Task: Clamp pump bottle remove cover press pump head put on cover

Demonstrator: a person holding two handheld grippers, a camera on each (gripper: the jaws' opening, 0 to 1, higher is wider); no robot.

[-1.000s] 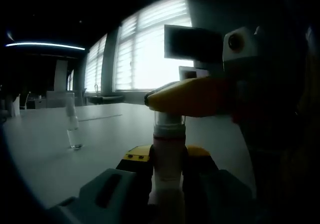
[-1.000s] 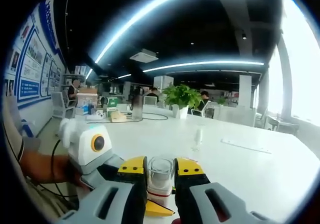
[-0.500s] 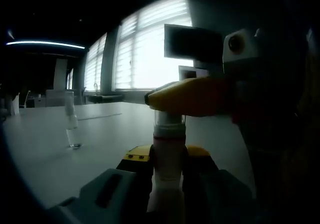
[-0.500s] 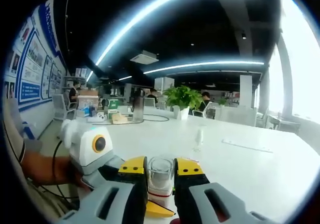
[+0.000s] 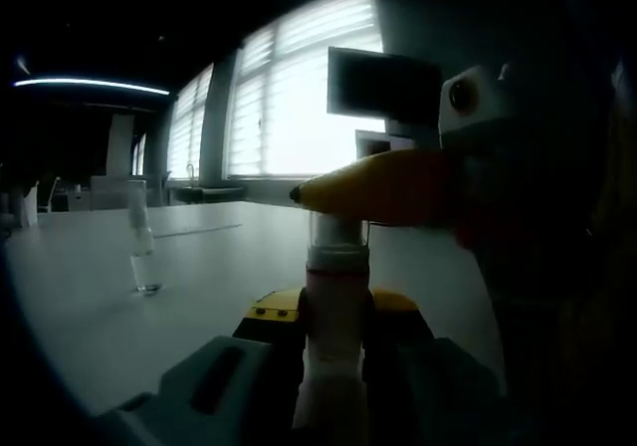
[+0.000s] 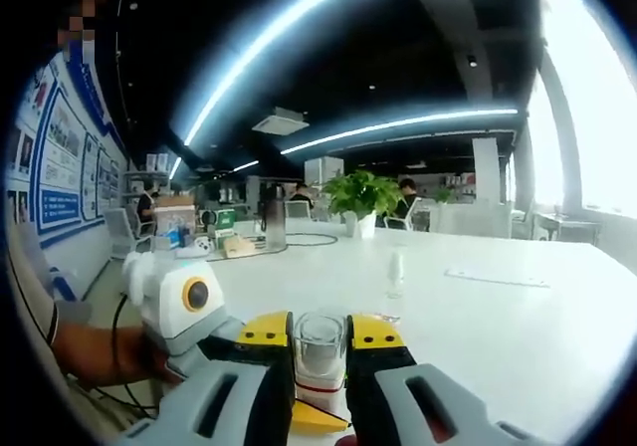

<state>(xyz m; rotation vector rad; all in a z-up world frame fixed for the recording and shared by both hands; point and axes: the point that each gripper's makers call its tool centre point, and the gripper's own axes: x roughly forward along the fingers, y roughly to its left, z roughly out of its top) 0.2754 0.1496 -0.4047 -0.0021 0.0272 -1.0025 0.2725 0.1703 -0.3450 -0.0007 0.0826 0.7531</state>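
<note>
My left gripper is shut on the pale pump bottle, which stands upright between its yellow-tipped jaws. A clear cover sits at the bottle's top. My right gripper reaches in from the right, its yellow jaw lying across that cover. In the right gripper view the right gripper is shut on the clear cover, with the bottle's red-banded neck just below. The left gripper and a hand holding it show at the lower left.
A white table stretches ahead. A small clear bottle stands alone on it, also seen as a small clear bottle in the right gripper view. Far off are a potted plant, chairs, cluttered desks and seated people. Bright windows line one side.
The right gripper and the clear cover have risen slightly over the bottle. The left gripper keeps its hold and has not moved.
</note>
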